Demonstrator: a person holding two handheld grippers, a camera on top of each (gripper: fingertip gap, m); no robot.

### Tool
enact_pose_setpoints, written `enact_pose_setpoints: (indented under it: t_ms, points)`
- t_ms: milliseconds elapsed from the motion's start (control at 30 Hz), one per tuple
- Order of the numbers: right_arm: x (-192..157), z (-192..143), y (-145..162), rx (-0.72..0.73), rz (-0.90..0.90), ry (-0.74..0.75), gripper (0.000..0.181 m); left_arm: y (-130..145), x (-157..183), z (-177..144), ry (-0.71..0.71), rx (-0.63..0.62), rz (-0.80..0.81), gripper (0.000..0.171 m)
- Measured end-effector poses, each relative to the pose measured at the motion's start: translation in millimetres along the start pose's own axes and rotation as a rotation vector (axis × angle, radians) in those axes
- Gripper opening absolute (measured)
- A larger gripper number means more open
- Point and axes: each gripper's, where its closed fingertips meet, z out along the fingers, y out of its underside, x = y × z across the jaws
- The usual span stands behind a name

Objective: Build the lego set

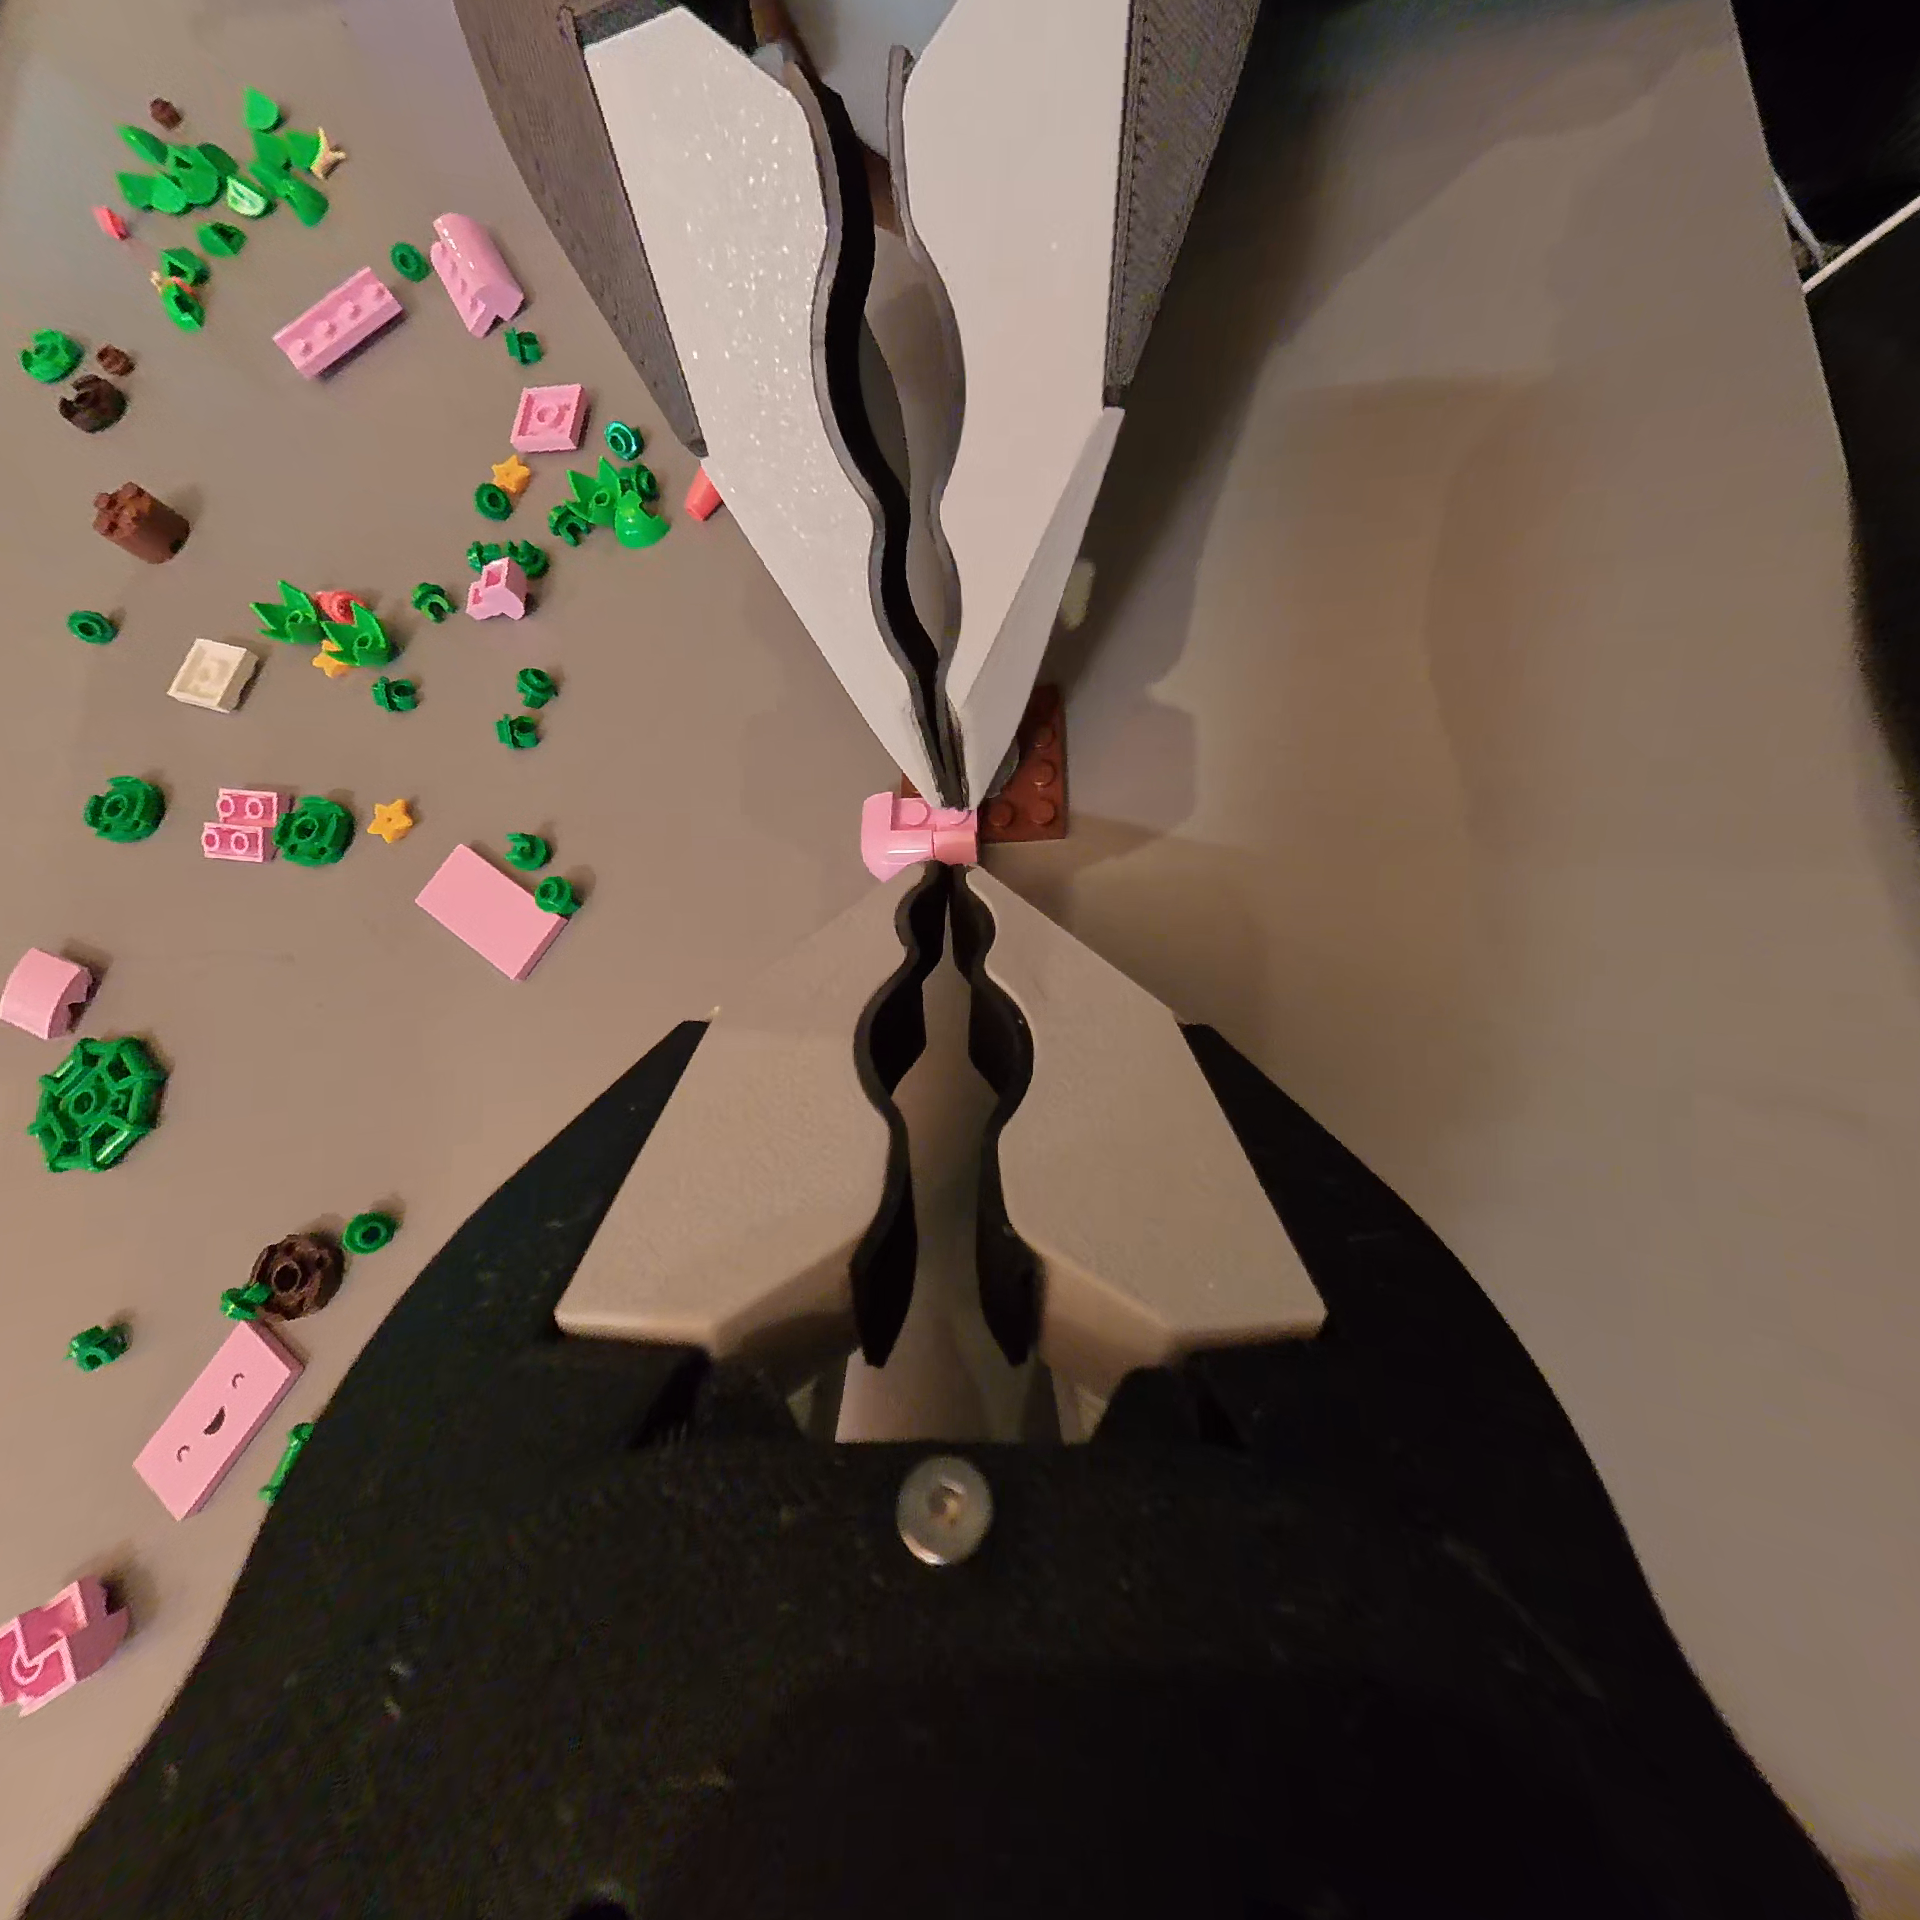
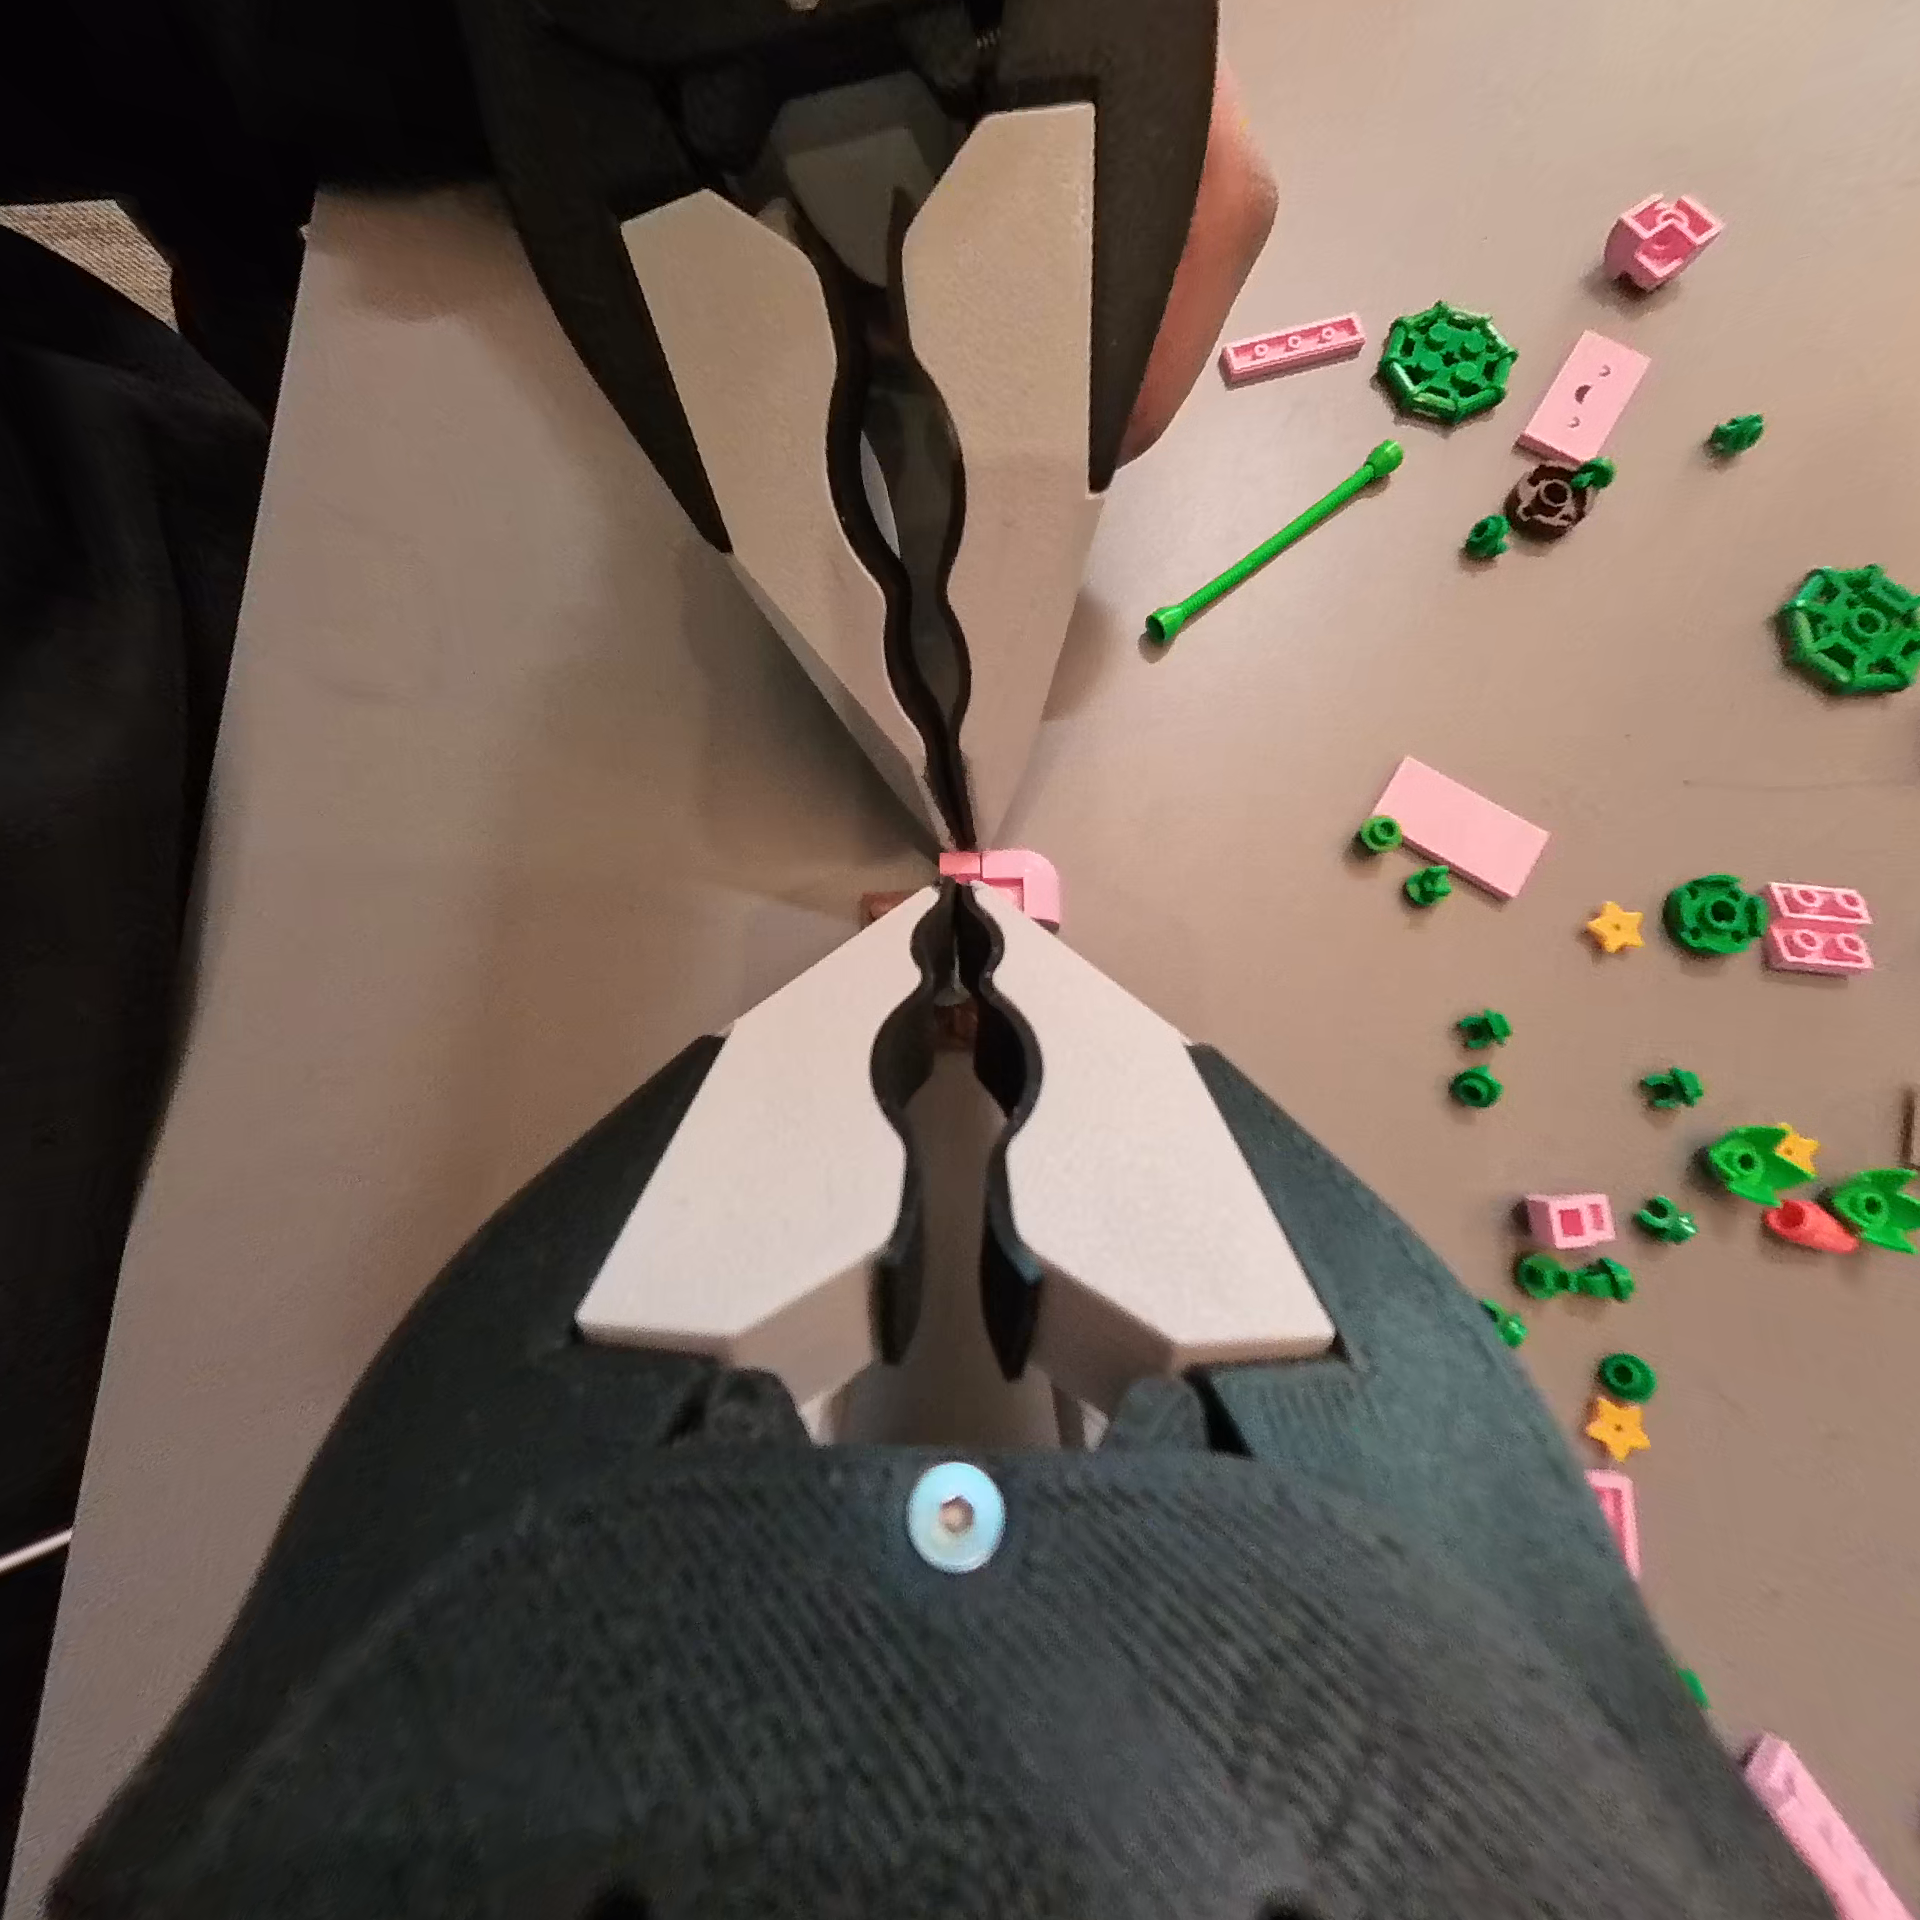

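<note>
Currently the left gripper and right gripper meet tip to tip, both closed on the pink piece above the brown plate. Uneven squeeze could pop it loose among the spare bricks.

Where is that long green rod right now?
The green rod shows only in the right wrist view, upper right, lying slantwise on the table between the left gripper and a round green piece.
</note>
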Motion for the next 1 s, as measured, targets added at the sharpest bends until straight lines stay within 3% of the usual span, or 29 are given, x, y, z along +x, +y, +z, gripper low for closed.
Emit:
enact_pose_setpoints:
  t_ms: [1000]
  points:
    - [-0.1,-0.1,1.1,0.018,0.065,-0.036,0.0,-1.5,0.3,0.2,-0.006,0.007,0.016,0.0]
